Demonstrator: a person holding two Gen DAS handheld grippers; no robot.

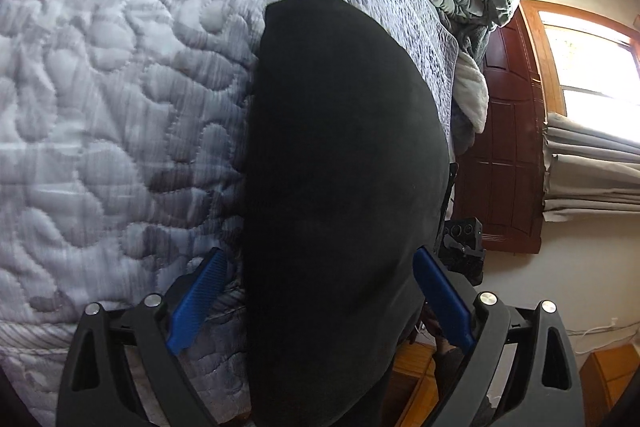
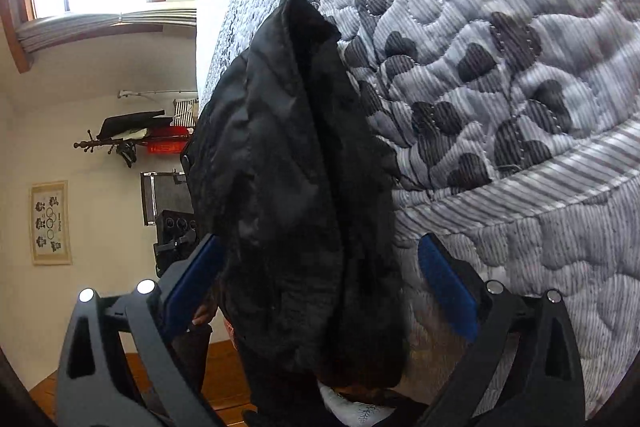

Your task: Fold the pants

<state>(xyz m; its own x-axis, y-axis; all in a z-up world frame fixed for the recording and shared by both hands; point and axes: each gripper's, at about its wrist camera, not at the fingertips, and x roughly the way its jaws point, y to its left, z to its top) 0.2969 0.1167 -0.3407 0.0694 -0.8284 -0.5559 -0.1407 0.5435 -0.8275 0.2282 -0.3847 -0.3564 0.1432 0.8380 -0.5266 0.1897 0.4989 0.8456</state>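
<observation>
- While the quilted bed (image 1: 100, 87) spreads wide under both views, my black pants (image 1: 340, 167) lie bunched along its near edge, hanging partly over the side.
- I judge the folding barely begun; next I need a clean hold on an edge.
- My left gripper (image 1: 320, 301) and right gripper (image 2: 320, 287) both stand spread, pads clear of the cloth between them.

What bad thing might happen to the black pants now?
The black pants hang partly over the edge of the quilted bed, with both the left gripper and right gripper open around them, so they may slide to the floor. The bunched cloth could also fold crooked.
</observation>
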